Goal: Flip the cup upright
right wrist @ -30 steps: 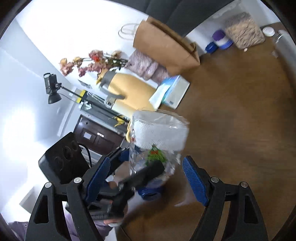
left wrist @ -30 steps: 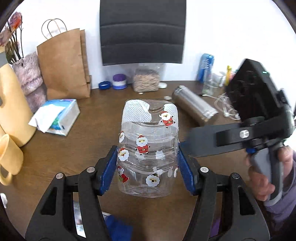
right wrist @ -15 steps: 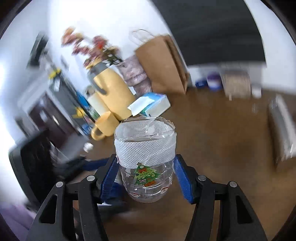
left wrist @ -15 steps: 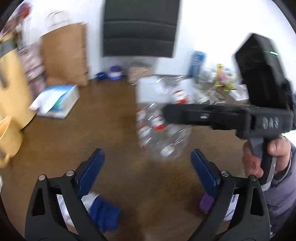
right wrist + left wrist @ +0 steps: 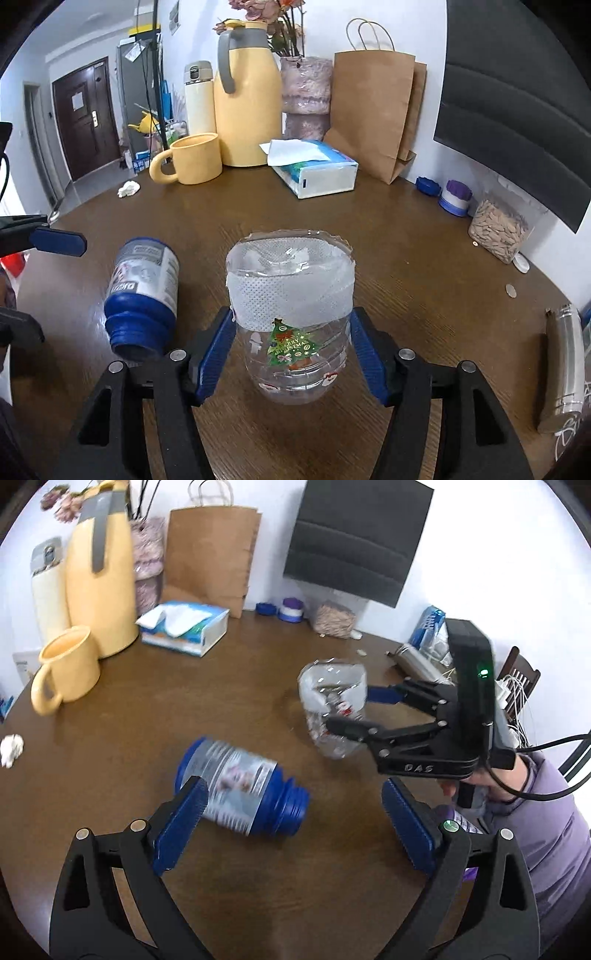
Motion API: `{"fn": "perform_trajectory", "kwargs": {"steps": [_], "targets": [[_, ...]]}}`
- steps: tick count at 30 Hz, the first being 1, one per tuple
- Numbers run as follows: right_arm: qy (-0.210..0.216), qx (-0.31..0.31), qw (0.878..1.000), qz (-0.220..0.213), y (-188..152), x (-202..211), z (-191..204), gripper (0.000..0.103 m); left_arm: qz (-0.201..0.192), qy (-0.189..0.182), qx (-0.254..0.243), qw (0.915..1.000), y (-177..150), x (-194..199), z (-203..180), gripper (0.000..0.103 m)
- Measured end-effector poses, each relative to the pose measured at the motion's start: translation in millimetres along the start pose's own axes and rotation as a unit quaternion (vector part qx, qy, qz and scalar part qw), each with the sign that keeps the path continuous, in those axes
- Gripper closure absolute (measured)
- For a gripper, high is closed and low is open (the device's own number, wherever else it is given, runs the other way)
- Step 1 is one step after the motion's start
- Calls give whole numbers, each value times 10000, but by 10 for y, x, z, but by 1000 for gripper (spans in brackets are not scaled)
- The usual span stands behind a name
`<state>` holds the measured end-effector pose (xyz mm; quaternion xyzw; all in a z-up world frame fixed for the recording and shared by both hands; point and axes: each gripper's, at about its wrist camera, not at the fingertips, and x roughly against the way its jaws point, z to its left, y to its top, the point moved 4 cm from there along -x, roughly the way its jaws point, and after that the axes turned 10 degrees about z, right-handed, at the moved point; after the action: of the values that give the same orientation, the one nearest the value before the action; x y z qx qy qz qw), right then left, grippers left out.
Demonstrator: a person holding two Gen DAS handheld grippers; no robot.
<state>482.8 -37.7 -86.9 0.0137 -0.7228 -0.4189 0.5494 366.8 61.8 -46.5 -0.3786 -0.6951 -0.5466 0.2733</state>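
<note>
The clear cup (image 5: 291,317) stands mouth-up, pinched between the right claw (image 5: 291,354) pads, seemingly just above the table (image 5: 424,266); only setting down and release remain. Left claw (image 5: 295,827) spread, empty

We saw a round, dark brown wooden table (image 5: 424,258) carrying everything. Along its far edge stood a yellow thermos jug (image 5: 245,96), a cream flask (image 5: 199,99), a yellow mug (image 5: 192,158), a pink vase (image 5: 306,96) and a brown paper bag (image 5: 373,107). A tissue box (image 5: 317,173) lay near the bag. A blue-capped jar (image 5: 144,291) lay on its side toward the middle. We noted a crumpled paper ball (image 5: 129,189), a seed container (image 5: 498,229), a small purple-lidded pot (image 5: 456,197), a coin (image 5: 511,290) and a steel bottle (image 5: 561,365) lying flat.
</note>
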Motion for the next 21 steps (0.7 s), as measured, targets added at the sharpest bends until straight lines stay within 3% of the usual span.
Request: {"fn": "perform_trajectory", "kwargs": {"steps": [6, 10, 15, 17, 21], "targets": [[-236, -126, 9984, 505, -209, -95, -47, 35, -44, -52, -55, 10000, -57, -19, -53, 9], [-146, -387, 9973, 609, -244, 10, -78, 23, -71, -29, -44, 10000, -50, -21, -135, 9], [-247, -836, 9951, 458, -366, 493, -129, 22, -223, -2, -254, 9994, -102, 103, -277, 9], [-353, -1060, 9928, 430, -453, 718, -133, 22, -277, 32, -271, 9992, -127, 157, -314, 2], [-543, -1656, 9844, 237, -727, 1295, -44, 22, -458, 266, -337, 9980, -233, 348, -429, 2]]}}
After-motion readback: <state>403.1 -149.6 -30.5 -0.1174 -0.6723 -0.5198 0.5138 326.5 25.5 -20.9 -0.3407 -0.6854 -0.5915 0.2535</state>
